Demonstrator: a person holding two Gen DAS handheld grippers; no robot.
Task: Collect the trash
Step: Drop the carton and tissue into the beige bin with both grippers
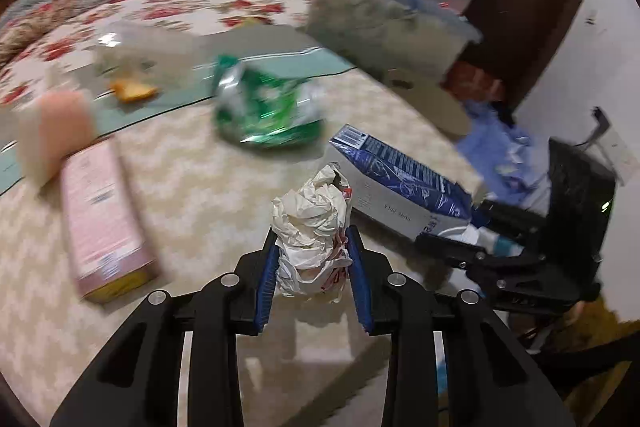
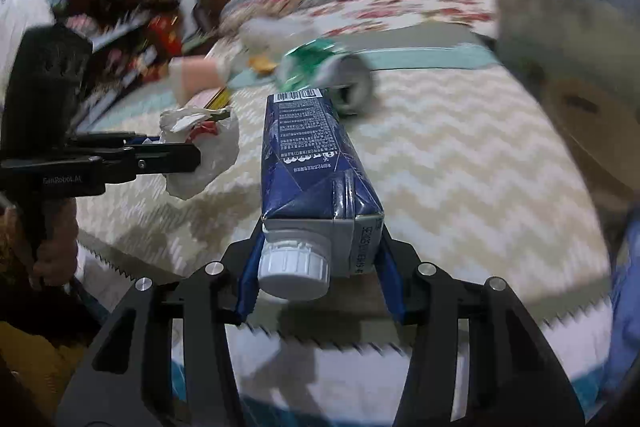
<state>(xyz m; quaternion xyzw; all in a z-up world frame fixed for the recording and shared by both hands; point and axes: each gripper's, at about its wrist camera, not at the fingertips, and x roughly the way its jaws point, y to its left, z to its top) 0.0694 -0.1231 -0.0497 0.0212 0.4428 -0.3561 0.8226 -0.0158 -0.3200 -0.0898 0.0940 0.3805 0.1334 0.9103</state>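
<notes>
In the left wrist view my left gripper (image 1: 313, 235) is shut on a crumpled white paper wrapper (image 1: 316, 203) with red print, its blue pads (image 1: 269, 263) pressing both sides. The wad sticks up past the fingertips over the chevron tablecloth (image 1: 208, 195). In the right wrist view my right gripper (image 2: 320, 231) is shut on the cap end of a blue and white milk carton (image 2: 308, 155), which points away from me, white screw cap (image 2: 294, 269) towards the camera. My left gripper (image 2: 196, 153) holds the wrapper (image 2: 212, 151) just left of the carton. The carton (image 1: 400, 183) and right gripper (image 1: 476, 239) show at the right.
A crushed green snack bag (image 1: 268, 107), a pink box (image 1: 104, 215) and a clear plastic tub (image 1: 132, 63) with an orange scrap lie further back on the table. Stacked plastic storage boxes (image 1: 392, 23) stand at the back right. The table's near edge (image 2: 360, 347) is just below the grippers.
</notes>
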